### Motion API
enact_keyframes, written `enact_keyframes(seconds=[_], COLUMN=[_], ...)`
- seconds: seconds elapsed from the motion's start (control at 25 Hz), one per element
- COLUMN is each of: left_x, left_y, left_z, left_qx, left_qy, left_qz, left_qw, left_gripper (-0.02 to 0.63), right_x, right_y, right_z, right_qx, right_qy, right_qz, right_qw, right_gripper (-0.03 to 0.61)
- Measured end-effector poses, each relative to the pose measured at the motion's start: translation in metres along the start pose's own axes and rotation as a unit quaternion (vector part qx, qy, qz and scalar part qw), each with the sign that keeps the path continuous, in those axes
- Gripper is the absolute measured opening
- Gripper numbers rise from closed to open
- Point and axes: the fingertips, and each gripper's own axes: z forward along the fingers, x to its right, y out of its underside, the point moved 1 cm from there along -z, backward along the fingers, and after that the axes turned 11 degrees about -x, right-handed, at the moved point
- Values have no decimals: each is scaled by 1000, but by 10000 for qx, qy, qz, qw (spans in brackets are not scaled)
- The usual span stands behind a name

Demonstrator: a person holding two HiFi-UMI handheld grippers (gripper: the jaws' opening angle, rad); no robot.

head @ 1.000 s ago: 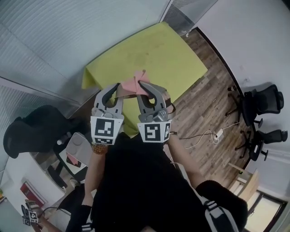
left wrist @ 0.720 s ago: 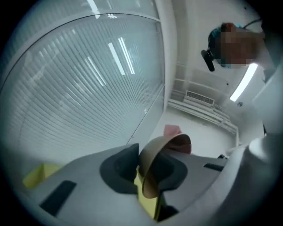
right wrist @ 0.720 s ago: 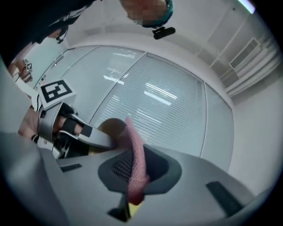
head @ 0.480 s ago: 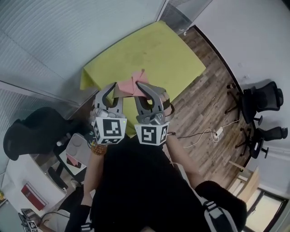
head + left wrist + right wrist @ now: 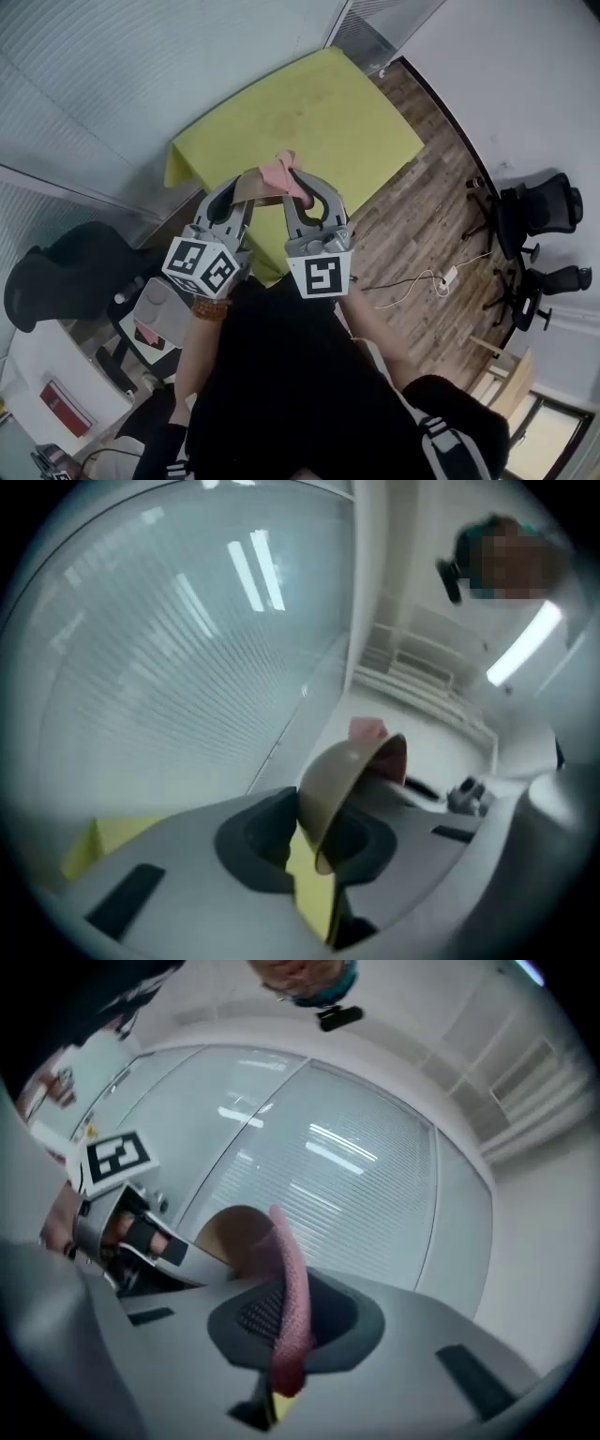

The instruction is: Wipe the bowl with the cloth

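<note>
Currently, entries as follows.

- **Left tongs (image 5: 302, 846):** They are pinching the bowl (image 5: 337, 785) by its rim. The jaws have just been closing a little tighter, with that rim between them.
- **Right tongs (image 5: 281, 1340):** They are pressed together on the cloth (image 5: 292, 1297), which is standing up in a narrow pink fold.
- **Bowl:** It is hanging on edge in the air between the two tools, over the near edge of the yellow worktop (image 5: 309, 103). Its mouth is facing the cloth, which is lying against it.
- **Change:** The left marker cube (image 5: 202, 267) is now showing two faces on a slant, where a second ago it was showing one face flat. The left tool is rolling and carrying the bowl round with it. The cloth is looking more bunched than before.
- **Reading:** Wiping is probably under way, and the roll is likely bringing a fresh stretch of the bowl's inside to the cloth. The firmer pinch is probably guarding against the rim slipping.
</note>
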Motion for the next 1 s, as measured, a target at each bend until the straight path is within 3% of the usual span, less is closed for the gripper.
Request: enact_keyframes(seconds=[0.04, 0.08, 0.12, 0.16, 0.24, 0.36, 0.44, 0.52, 0.56, 0.6, 0.68, 0.76, 0.8, 0.88, 0.96, 1.0], left_x=[1, 2, 2, 2, 1, 0, -1, 0, 0, -1, -4, -4, -2, 1, 2, 3], left_y=[8, 15, 18, 17, 8, -7, -16, -17, -14, -9, 4, 12, 13, 12, 7, 4], left_z=[6, 11, 15, 16, 12, 1, -5, -6, -4, -1, 6, 9, 10, 10, 7, 5], left_qx=[-442, -877, -1154, -1212, -919, -262, 238, 510, 463, 283, -311, -801, -915, -847, -472, -211], left_qy=[-299, -607, -819, -870, -678, -325, 178, 512, 517, 396, -133, -753, -916, -799, -281, 91], left_qz=[755, 1496, 1954, 1973, 1216, 322, -546, -1127, -1075, -751, 386, 1408, 1581, 1165, 234, -383], left_qw=[9957, 9830, 9705, 9689, 9860, 9986, 9981, 9910, 9918, 9960, 9987, 9839, 9789, 9863, 9982, 9990], left_gripper=[41, 51, 77, 79, 34, 32, 32, 35, 37, 38, 40, 67, 60, 51, 46, 44], right_x=[-3, -6, -8, -9, -5, -1, 2, 7, 7, 5, -4, -11, -12, -10, -7, -6], right_y=[0, -1, -2, -4, -5, -5, -9, -15, -16, -13, -5, -6, -7, -7, -8, -9], right_z=[0, 0, 0, 0, 0, 1, 2, 2, 3, 4, 5, 2, 0, -1, -2, -2], right_qx=[-131, -189, -194, -177, -110, 53, 242, 472, 444, 273, -126, -132, -112, -82, 52, 166], right_qy=[106, 221, 310, 357, 324, 162, 41, -84, -137, -166, -74, 189, 266, 278, 153, 25], right_qz=[-555, -1079, -1414, -1490, -1133, -363, 578, 1551, 1572, 1222, -27, -1058, -1285, -1138, -533, -56], right_qw=[9983, 9937, 9893, 9880, 9930, 9992, 9980, 9867, 9865, 9920, 9999, 9941, 9913, 9931, 9984, 9998], right_gripper=[12, 13, 12, 13, 12, 12, 12, 11, 11, 11, 12, 11, 12, 11, 11, 11])
